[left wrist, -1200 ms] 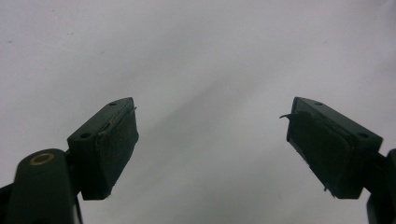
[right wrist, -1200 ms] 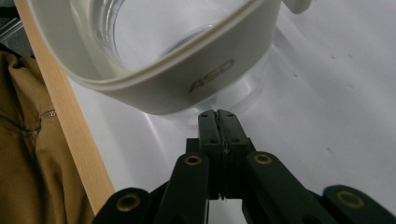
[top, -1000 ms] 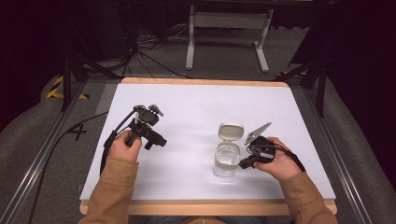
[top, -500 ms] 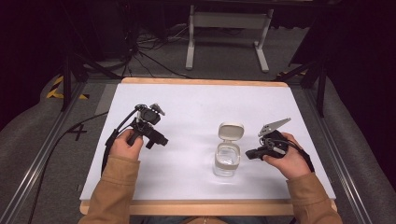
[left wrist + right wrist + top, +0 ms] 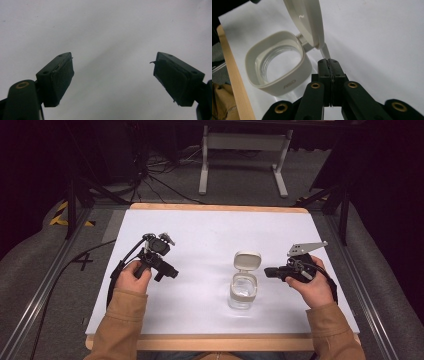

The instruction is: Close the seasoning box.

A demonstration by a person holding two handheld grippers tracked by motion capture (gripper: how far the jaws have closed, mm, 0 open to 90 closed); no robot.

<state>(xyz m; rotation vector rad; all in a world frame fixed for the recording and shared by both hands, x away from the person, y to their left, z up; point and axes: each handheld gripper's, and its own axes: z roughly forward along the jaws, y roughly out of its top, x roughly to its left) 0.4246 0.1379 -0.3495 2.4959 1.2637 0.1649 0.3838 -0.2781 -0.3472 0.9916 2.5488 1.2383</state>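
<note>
We see a clear jar (image 5: 243, 292) with a white collar standing on the white worktop (image 5: 210, 225), toward its near edge and right of the middle, its hinged lid (image 5: 247, 260) flipped open and standing up on the far side. The right tongs (image 5: 270, 271) are clenched with nothing between them, pointing at the jar from just beside it, near the right edge. The left tongs (image 5: 171, 272) rest near the left edge, well apart from the jar, jaws spread wide and empty.
</note>
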